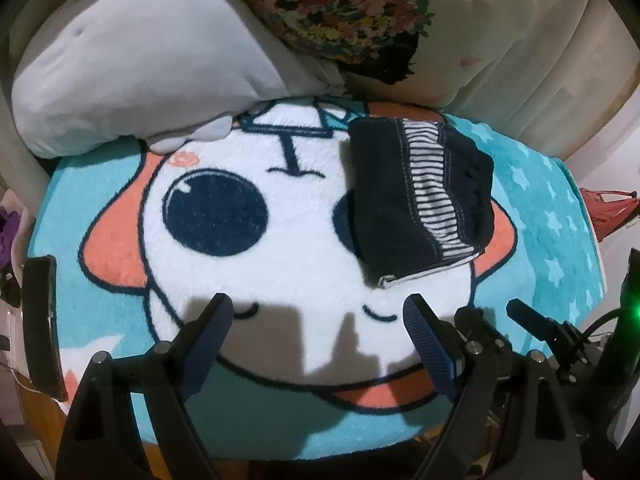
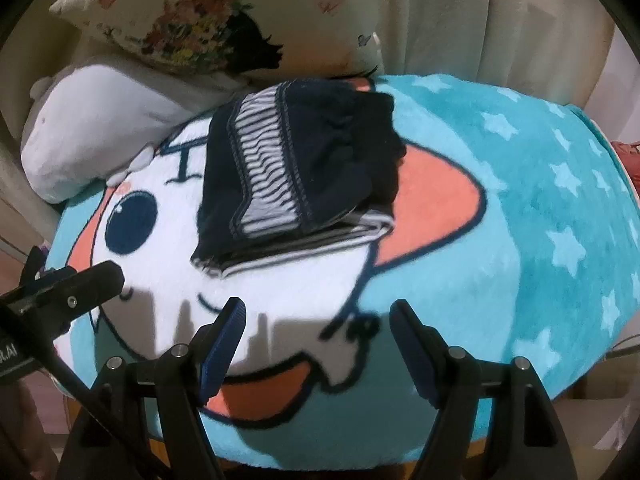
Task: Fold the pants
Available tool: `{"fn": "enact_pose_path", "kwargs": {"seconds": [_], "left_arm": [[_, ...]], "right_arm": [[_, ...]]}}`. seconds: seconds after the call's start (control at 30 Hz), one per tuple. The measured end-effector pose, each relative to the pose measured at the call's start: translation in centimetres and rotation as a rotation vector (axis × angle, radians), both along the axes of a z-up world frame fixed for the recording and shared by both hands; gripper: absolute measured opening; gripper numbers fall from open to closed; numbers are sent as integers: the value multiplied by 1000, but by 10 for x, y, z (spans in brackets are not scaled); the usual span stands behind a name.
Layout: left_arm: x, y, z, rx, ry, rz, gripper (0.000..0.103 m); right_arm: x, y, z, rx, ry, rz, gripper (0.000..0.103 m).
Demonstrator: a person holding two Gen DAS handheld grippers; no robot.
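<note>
In the left wrist view we read no brand or label anywhere. The pants [image 1: 424,196] lie folded into a compact dark navy bundle right of centre, with a black-and-white striped band running down them and a white hem edge at the lower end. They rest on a blanket [image 1: 540,200], teal with pale stars and a big white cartoon face with orange ears. A grey plush [image 1: 132,64] fills the upper left and a floral pillow [image 1: 360,12] the top. The left gripper [image 1: 320,320] sits at the bottom, its fingers spread wide and holding nothing, well short of the pants.

In the right wrist view we see cut-off letters, maybe "LAI", on a black strap [image 2: 12,356] at the left edge. The pants [image 2: 296,176] sit above centre, layered edges showing at their lower side. Cream curtains [image 2: 500,20] hang behind. The right gripper [image 2: 318,320] is at the bottom, fingers wide apart and empty.
</note>
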State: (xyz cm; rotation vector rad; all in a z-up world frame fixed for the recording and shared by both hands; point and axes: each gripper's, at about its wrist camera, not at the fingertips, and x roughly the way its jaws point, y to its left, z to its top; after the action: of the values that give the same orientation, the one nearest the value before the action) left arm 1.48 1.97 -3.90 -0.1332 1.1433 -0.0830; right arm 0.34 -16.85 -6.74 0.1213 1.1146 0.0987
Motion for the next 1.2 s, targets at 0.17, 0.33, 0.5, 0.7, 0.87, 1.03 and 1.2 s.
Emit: {"fn": "enact_pose_path", "kwargs": {"seconds": [0.17,0.33,0.5,0.7,0.87,1.03,1.2], "left_arm": [[3,-13,5,21,-10,30,86],[6,-31,4,33,-6,48,86],[9,-50,5,43,-8,62,86],[12,-69,-1,48,7,74,86],[15,-82,-6,54,21,86,86],[19,-90,-8,55,23,92,86],[25,-66,7,10,-56,162,86]], "right_arm": [[11,-18,1,20,-5,13,79],[21,-39,-3,36,8,15,80],[26,-56,-4,38,8,33,80],[34,-77,-11,47,25,42,80],[39,-89,-14,50,33,50,80],[47,-99,-16,63,33,55,80],[64,-114,-3,146,-27,53,81]]}}
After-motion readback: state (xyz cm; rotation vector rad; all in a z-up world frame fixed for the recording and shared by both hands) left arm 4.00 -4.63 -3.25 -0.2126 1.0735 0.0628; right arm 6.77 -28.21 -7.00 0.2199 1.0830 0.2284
